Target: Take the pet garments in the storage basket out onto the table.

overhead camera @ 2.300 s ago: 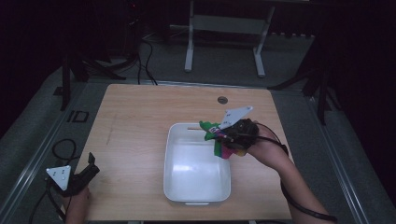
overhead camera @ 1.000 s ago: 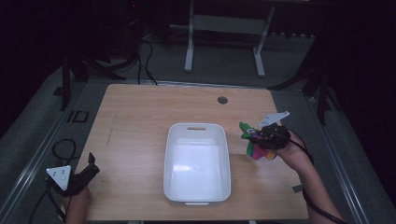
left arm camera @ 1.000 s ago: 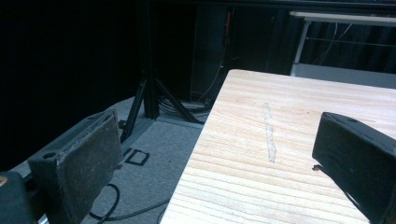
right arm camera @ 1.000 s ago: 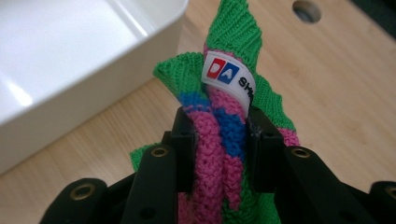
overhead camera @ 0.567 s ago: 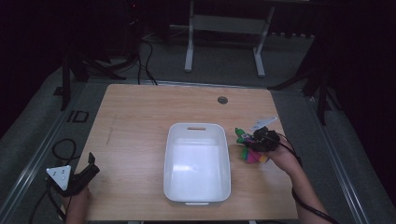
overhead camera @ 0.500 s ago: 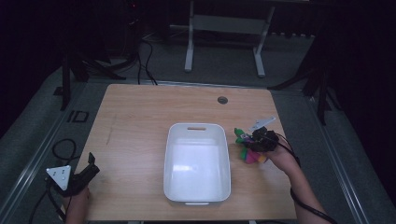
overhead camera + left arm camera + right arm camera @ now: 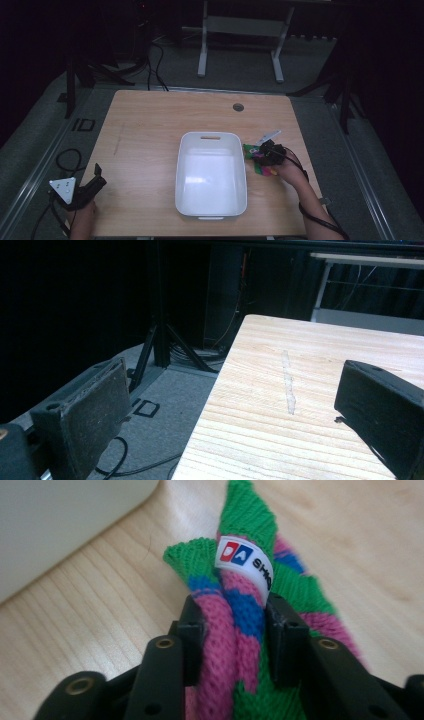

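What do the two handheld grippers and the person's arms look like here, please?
Both grippers are black with two blocky jaws. The left gripper carries a grey three-cornered plate on top; the right gripper carries a similar pale plate. The left jaws have flat dark pads. A black cable trails along the right forearm. No sleeves show on the forearms.

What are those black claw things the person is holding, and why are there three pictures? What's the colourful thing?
A person sits at a wooden table holding a pinching tool in each hand. One picture looks down from above; the other two come from small cameras riding on the tools. The left gripper rests at the table's edge, its jaws wide apart with nothing between them. The right gripper pinches a knitted cloth, green, pink and blue with a white label, down on the table beside a white tub; its jaws have just been opening a little.
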The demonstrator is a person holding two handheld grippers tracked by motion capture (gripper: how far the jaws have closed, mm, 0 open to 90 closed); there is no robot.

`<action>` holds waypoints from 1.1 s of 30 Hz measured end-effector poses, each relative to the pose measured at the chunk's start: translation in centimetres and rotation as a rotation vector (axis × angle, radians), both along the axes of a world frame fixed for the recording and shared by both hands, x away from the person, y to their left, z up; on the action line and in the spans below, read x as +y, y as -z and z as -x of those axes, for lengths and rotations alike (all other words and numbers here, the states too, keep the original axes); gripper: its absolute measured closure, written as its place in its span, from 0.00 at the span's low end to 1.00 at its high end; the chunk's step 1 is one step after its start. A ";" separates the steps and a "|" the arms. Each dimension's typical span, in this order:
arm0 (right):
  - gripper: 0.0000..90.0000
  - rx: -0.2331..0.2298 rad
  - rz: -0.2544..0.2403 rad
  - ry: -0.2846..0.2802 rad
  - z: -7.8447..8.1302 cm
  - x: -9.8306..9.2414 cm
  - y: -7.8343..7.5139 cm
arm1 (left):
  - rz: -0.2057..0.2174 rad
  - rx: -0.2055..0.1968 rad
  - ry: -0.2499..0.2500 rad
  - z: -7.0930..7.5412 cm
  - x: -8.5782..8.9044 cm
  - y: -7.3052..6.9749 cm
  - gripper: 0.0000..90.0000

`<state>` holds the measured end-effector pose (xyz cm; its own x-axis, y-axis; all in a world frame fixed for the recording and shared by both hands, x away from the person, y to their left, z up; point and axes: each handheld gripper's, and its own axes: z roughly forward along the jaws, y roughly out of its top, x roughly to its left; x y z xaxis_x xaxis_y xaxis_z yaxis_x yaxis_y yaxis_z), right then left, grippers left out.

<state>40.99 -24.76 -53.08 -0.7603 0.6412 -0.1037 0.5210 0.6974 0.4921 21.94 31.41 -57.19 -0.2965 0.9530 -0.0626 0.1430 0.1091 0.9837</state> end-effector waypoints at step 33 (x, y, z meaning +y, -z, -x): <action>0.12 -0.144 -0.269 0.128 4.8 -6.8 -4.4 | -0.001 0.003 -0.003 0.0 0.0 0.0 0.02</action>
